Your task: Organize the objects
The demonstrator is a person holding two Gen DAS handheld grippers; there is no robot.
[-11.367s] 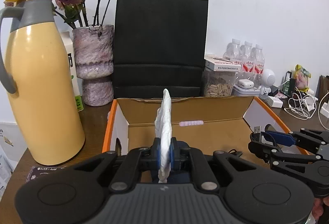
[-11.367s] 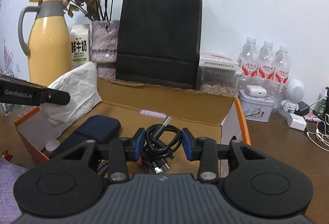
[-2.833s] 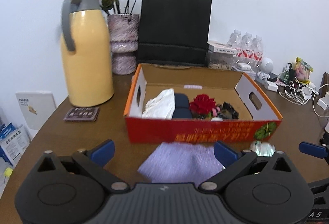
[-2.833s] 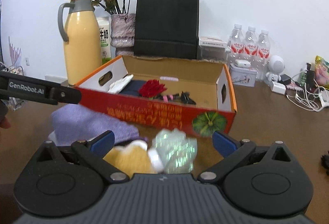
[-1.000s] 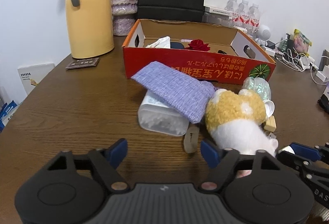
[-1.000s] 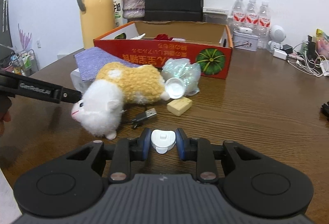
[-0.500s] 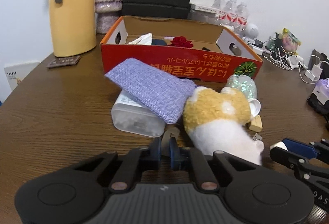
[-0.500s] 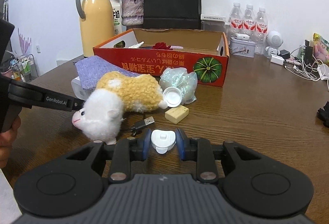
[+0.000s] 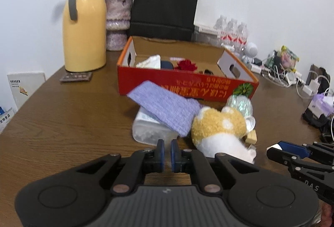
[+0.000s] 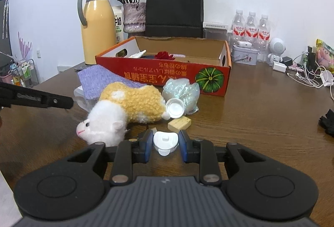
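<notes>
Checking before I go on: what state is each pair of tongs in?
Left tongs: closed, nothing visible between them.
Right tongs: closed on a small white plastic piece.

Both views bright, evenly lit; soft diffuse room light, source not visible. Glossy highlight ran down yellow thermos, ahead and left of left gripper. Faint sheen on wooden table. Shadows soft, short, under plush toy. Left view slightly motion-blurred; right view sharper. Strong fisheye bending, dark vignette in corners. Black gripper bodies nearest lens underexposed, little detail.
</notes>
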